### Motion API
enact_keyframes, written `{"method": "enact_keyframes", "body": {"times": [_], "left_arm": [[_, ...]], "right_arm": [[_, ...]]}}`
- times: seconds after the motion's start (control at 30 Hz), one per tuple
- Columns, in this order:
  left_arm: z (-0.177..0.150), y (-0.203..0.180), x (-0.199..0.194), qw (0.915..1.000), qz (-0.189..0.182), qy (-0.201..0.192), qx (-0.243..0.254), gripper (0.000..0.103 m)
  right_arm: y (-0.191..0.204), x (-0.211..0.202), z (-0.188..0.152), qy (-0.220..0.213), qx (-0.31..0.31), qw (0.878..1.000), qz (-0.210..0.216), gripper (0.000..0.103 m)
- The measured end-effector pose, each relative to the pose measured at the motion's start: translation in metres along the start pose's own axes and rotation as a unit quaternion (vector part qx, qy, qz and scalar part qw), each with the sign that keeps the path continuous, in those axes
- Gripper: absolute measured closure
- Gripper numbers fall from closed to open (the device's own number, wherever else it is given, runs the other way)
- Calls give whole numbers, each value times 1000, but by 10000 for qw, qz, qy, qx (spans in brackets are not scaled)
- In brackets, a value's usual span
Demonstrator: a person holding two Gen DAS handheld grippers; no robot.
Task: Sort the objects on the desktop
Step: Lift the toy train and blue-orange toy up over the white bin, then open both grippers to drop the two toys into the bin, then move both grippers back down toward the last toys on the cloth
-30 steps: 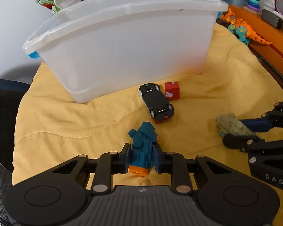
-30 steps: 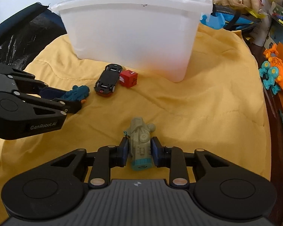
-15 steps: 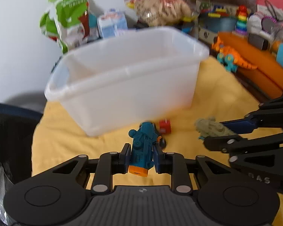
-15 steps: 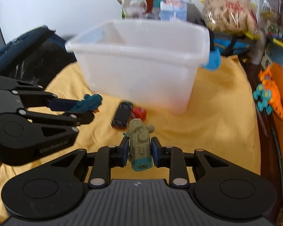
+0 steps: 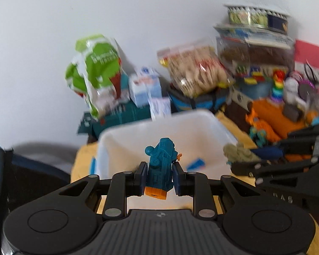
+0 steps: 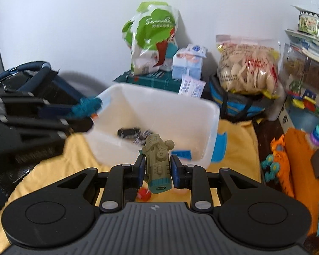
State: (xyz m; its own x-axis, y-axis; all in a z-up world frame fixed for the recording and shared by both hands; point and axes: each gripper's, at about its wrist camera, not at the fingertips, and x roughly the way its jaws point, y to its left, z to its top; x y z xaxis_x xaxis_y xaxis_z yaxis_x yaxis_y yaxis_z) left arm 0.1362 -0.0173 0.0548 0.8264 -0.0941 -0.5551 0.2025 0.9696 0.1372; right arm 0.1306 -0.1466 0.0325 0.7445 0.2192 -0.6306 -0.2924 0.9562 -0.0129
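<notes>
The left gripper [image 5: 159,175] was clamped on a teal moulded-plastic toy vehicle with an orange cylindrical end [image 5: 160,169], its blue pads pressed to both flanks; the toy hung above the rim of the translucent white rectangular plastic bin [image 5: 214,121]; the right gripper [image 6: 157,170] was likewise closed on an olive-green moulded-plastic toy vehicle with a teal cylindrical end [image 6: 157,165], held over the bin's near wall [image 6: 108,153]; blurred dark items and a flat blue piece [image 6: 181,154] lay inside; a wrinkled yellow cloth [image 6: 236,148] spread beneath; a small red cube [image 6: 144,193] sat on it
</notes>
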Motion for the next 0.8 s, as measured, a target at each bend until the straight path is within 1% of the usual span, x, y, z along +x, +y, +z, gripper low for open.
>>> {"method": "enact_keyframes", "body": {"times": [0.13,0.23,0.37,0.43,0.5,0.53,0.57,0.6,0.63,0.73,0.8], "left_arm": [[20,8,19,9999,120,-34,87,75],[25,10,41,9997,194,88,133,75],[19,12,80,9985,254,468,136,75],[13,13,99,9971,155,737,114,74],[7,15,108,9959,85,901,37,72],[5,16,109,9958,80,912,21,71],[3,17,107,9961,73,882,15,69],[1,18,105,9964,65,845,7,64],[0,19,102,9966,64,822,-11,62],[-3,24,88,9971,-18,728,-234,61],[-6,26,74,9969,-189,651,-394,61]], "right_arm": [[-2,20,14,44,-83,9999,-58,75],[-5,39,21,137,-96,9998,-114,75],[-9,64,29,271,-62,9995,-178,75],[-11,78,30,371,-48,9991,-205,73],[-13,86,28,388,-23,9990,-210,70],[-13,87,27,363,-40,9991,-219,62],[-13,86,25,323,-79,9992,-232,60],[-13,85,23,278,-135,9992,-249,60],[-12,84,21,259,-189,9991,-267,60],[-11,82,17,276,-207,9992,-190,59],[-11,77,13,244,-237,9994,-115,54]]}}
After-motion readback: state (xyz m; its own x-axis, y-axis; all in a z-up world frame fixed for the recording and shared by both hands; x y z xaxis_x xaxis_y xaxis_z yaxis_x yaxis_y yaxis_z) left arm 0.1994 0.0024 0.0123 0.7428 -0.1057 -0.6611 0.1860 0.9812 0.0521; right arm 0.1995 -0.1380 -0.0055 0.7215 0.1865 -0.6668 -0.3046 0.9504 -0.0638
